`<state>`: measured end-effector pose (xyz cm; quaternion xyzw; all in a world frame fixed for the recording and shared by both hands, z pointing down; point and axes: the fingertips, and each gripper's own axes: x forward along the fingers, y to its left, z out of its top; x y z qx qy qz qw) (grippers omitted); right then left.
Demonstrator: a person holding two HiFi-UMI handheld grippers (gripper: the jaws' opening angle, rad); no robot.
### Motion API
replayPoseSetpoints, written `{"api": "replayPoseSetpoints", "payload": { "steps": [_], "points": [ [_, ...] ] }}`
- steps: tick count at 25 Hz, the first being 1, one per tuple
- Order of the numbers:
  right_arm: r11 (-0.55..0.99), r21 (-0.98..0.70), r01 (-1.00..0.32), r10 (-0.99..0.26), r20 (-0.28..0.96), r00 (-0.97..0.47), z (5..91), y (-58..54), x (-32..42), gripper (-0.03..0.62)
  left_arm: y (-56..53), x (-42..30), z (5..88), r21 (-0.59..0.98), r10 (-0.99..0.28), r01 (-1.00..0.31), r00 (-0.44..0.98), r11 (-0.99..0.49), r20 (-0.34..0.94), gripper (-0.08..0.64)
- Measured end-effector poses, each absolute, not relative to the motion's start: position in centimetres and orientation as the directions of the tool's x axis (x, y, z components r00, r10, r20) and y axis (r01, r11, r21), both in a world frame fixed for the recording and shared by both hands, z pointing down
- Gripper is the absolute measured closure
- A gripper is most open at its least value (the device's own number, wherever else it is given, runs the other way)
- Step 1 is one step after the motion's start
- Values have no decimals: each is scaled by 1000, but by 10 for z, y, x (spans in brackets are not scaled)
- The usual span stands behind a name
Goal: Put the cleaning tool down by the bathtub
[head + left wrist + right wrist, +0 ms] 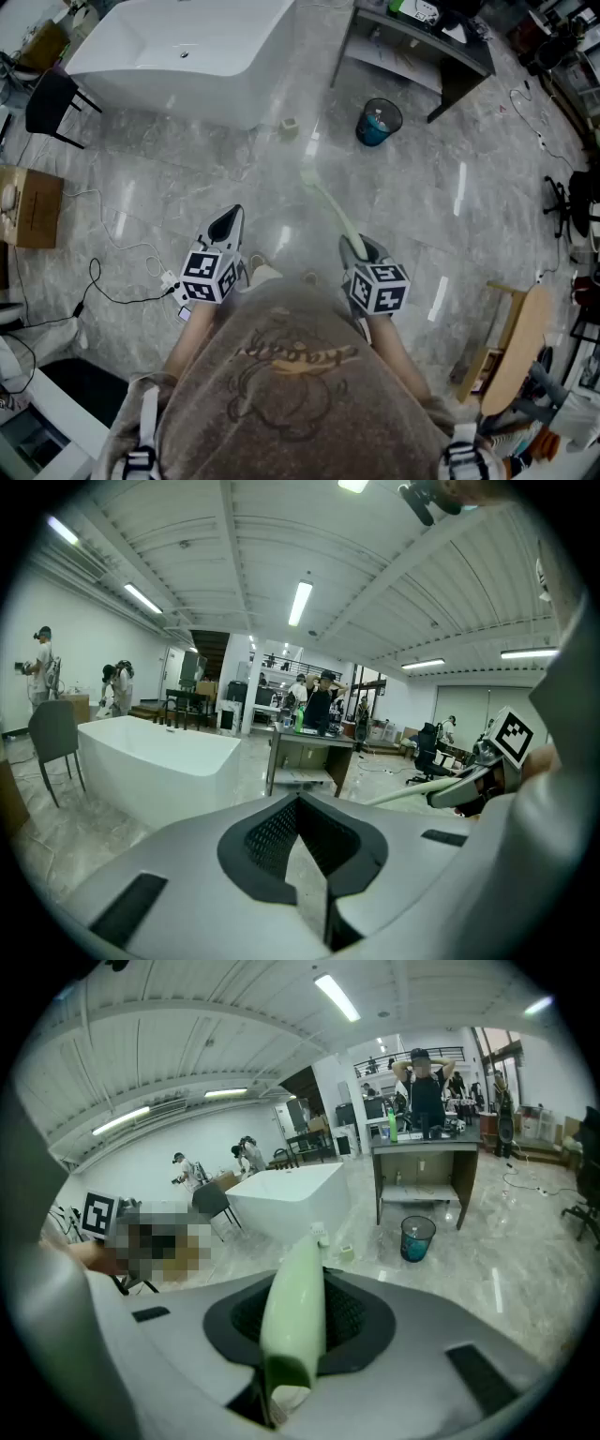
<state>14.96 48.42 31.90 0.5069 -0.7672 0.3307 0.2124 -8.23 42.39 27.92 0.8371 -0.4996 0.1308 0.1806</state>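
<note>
Pale-green cleaning tool [330,214] clamped in my right gripper [356,251], long axis pointing forward-left toward the bathtub [178,47], well ahead across the floor [441,206] (left gripper [226,225] jaws together, empty).

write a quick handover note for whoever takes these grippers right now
Left gripper: shut, empty.
Right gripper: shut on the pale green cleaning tool, its far end pointing ahead.
Bathtub: ahead across the floor; the tool is not beside it yet.
Done: tool in hand.
To do: carry it over, lay it on the floor by the tub, release.
</note>
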Motion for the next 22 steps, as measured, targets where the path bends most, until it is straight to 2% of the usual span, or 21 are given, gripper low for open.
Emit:
{"api": "replayPoseSetpoints", "payload": {
  "steps": [15, 22],
  "points": [
    [241, -334, -911, -646, 645, -408, 318, 481, 136, 508, 421, -91, 282, 174, -776, -874, 484, -454, 404, 554],
    [203, -318, -926, -670, 645, -368, 318, 470, 126, 509, 407, -104, 287, 176, -750, -850, 522, -496, 407, 554]
  ]
}}
